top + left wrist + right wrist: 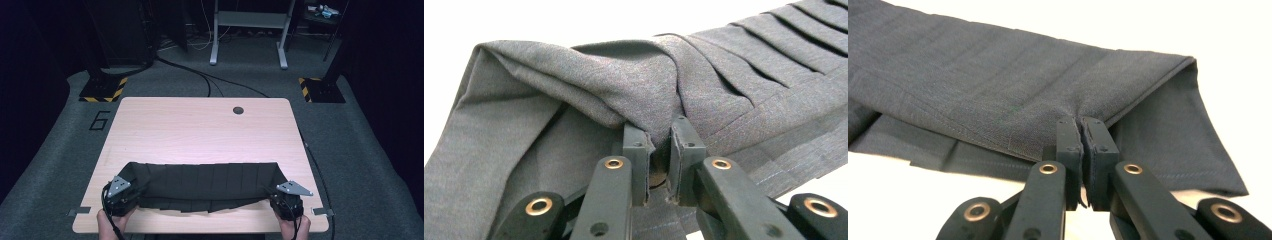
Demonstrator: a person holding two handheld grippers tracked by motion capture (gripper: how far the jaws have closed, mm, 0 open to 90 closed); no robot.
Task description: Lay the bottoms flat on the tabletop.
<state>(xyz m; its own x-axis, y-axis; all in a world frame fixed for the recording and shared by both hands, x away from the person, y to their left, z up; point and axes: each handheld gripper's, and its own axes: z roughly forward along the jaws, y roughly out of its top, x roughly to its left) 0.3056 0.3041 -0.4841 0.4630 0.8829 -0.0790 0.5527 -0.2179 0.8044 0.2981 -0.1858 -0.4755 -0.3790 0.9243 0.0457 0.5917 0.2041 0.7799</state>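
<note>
Both black two-jaw grippers are clamped on cloth: the left gripper (121, 196) at the lower left of the high view and the right gripper (287, 199) at the lower right each pinch one near corner of a dark grey pleated fabric garment (205, 186). Largest in the high view is the pale wood-grain rectangular table (200, 127), smooth and matte, with rounded corners; the garment lies in a wide flat band across its lower part, its long edges running left to right, vertical pleats showing as faint parallel lines. A small round dark grommet hole (238, 110) sits near the table's upper edge, right of centre. The left gripper view shows what the high view cannot: a fine woven texture, sharp stitched pleats fanning toward the upper right, and the corner bunched into a soft fold where the jaws press together on it at lower centre (663, 155). The right gripper view shows a flatter, folded hem with a neat stitch line, layers doubled over, the jaws shut tight on the edge at lower centre (1081, 150).
</note>
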